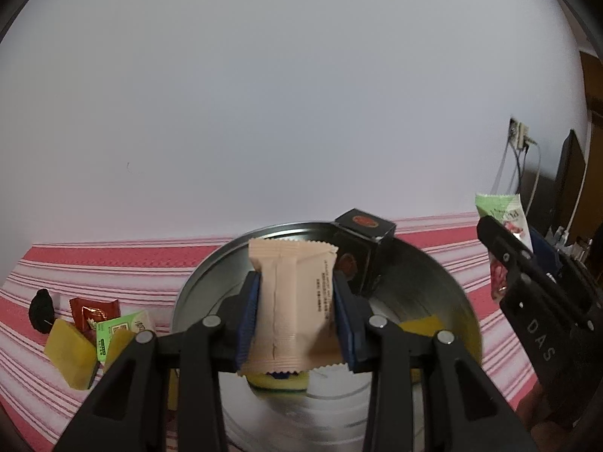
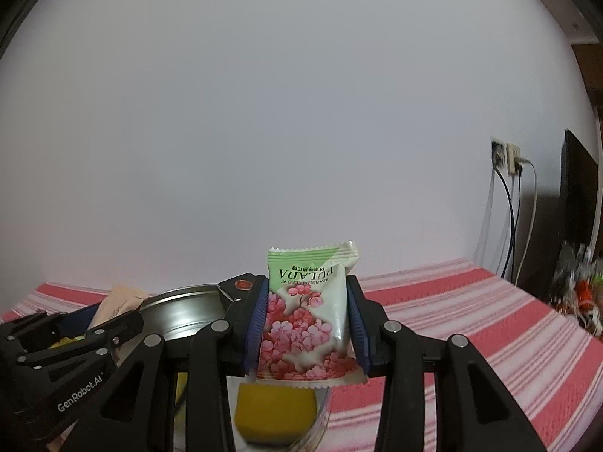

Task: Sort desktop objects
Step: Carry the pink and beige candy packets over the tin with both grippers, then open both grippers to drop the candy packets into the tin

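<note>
My left gripper [image 1: 297, 312] is shut on a beige snack packet [image 1: 290, 305], held above a round metal tin [image 1: 452, 301]. A black box [image 1: 367, 248] stands in the tin at its far rim, and a yellow sponge [image 1: 420, 326] lies inside. My right gripper [image 2: 307, 320] is shut on a green and white marshmallow packet with pink flowers [image 2: 309, 309], over the tin's right edge [image 2: 177, 316]. In the left wrist view the right gripper [image 1: 501, 248] shows at the right with that packet [image 1: 507, 214]. The left gripper [image 2: 105, 320] shows at the left of the right wrist view.
A red and white striped cloth [image 2: 471, 324] covers the table. Left of the tin lie a yellow sponge [image 1: 71, 354], a red packet [image 1: 92, 312], a green packet [image 1: 120, 329] and a small black object [image 1: 41, 309]. Cables [image 2: 516, 218] hang from wall sockets at the right.
</note>
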Motion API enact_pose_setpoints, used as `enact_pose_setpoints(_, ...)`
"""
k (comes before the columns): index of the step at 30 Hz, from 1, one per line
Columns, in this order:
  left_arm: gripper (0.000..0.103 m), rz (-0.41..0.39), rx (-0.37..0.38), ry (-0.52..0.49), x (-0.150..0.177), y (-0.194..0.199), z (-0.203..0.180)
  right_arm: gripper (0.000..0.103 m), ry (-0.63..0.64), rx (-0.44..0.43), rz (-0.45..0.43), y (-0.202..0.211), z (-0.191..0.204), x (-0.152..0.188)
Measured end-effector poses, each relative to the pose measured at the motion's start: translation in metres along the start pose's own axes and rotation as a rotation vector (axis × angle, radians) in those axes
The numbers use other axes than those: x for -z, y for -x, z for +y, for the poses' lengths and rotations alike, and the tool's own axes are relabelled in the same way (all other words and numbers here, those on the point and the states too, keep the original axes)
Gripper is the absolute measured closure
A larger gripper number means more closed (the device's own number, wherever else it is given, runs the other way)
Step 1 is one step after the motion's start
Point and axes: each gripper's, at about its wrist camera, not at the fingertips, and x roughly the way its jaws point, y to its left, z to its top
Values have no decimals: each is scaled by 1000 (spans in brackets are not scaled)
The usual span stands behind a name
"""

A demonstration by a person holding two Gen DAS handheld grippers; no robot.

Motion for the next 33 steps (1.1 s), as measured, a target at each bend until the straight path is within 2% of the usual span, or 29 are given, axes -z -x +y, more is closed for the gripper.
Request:
enact_pose_setpoints(18,67,63,-39,6,4,-31,-6,60,-14,-82,107,-44,-3,7)
enact_pose_setpoints(22,65,53,-56,6,5,-30,-4,60,-25,-87,134,-52,-5,11)
enact_pose_setpoints(24,56,52,-59,-4,6,-28,-5,59,-22,-91,130,-54,-4,12)
enact_pose_setpoints(25,38,39,-63,-9,7,-25,-6,55,-14,-89,125,-55,-2,14)
enact_pose_setpoints(26,26,27,-66,-10,7,-23,-6,49,-5,-83,125,-55,1,15)
enact_pose_setpoints(27,22,0,-90,-8,7,-18,-6,44,3,-72,126,-55,2,17)
enact_pose_setpoints(29,0,-43,-122,10,7,-10,0,35,-3,-39,109,-51,2,18)
enact_pose_setpoints(30,1,-56,-122,30,7,-7,4,33,-18,-28,89,-48,-1,18)
enact_pose_setpoints(32,1,-70,-98,69,7,-1,10,15,-63,-18,49,-39,-9,18)
enact_pose_setpoints(33,1,-77,-85,81,7,2,13,12,-90,-19,28,-35,-13,18)
